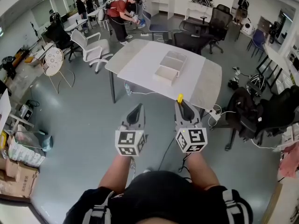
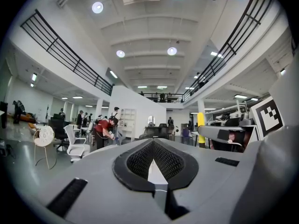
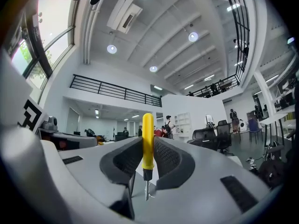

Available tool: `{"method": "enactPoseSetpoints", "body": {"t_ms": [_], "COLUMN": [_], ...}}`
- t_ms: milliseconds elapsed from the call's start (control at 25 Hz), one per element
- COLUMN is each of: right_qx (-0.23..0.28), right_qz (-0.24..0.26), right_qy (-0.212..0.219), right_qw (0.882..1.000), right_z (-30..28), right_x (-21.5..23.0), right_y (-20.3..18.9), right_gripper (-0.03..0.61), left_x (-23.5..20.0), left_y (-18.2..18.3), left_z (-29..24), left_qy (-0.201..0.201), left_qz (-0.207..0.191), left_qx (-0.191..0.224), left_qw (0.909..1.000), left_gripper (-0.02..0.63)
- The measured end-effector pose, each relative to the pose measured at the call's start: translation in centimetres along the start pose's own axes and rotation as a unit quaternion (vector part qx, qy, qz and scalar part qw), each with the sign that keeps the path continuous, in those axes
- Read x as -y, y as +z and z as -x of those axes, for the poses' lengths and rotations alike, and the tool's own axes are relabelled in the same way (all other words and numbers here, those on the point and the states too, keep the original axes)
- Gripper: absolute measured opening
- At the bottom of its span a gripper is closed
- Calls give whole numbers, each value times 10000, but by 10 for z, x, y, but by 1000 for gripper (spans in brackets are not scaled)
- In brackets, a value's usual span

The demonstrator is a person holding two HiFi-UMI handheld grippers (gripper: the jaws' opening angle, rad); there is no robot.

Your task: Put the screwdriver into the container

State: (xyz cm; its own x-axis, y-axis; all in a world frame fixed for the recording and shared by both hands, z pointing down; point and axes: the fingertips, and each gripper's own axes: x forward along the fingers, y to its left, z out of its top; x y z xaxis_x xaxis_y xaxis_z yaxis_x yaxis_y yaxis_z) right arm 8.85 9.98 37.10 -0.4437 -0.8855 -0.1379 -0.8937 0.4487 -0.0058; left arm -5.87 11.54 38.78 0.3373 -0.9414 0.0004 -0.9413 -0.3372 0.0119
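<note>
A yellow-handled screwdriver (image 3: 147,141) stands upright between the jaws of my right gripper (image 3: 148,158), which is shut on it; its metal tip points back toward the camera. In the head view its yellow handle end (image 1: 180,98) pokes out past the right gripper (image 1: 183,107). My left gripper (image 1: 135,113) is beside it, jaws shut with nothing between them (image 2: 154,164). Both are held in the air in front of the table. The white container (image 1: 169,67), two shallow open trays side by side, lies on the grey table (image 1: 140,64) ahead.
Office chairs (image 1: 91,48) stand left of the table, dark chairs (image 1: 208,29) behind it. A black chair draped with clothes (image 1: 254,113) is at the right, with cables and a power strip (image 1: 215,113) on the floor. People (image 1: 122,14) work in the background.
</note>
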Motion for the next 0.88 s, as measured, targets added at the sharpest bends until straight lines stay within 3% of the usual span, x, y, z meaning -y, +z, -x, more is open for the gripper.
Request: {"method": "enactPoseSetpoints", "body": {"t_ms": [400,880], "right_qx": [12,-27], "right_qz": [306,307], "right_qy": [-27,-200], "right_qw": [9995,9993], "right_z": [-15,-25], "right_x": [-24,-61], "right_y": [0,-14], "right_gripper": [58,58], "left_x": [-26,-64], "left_y": [-1,-14], "left_z": [3,15], "left_qy": [-57,-220], "left_qz": [14,51], "left_qx": [21,-22], "left_qw": [10000,9997], "left_gripper": [6,6]}}
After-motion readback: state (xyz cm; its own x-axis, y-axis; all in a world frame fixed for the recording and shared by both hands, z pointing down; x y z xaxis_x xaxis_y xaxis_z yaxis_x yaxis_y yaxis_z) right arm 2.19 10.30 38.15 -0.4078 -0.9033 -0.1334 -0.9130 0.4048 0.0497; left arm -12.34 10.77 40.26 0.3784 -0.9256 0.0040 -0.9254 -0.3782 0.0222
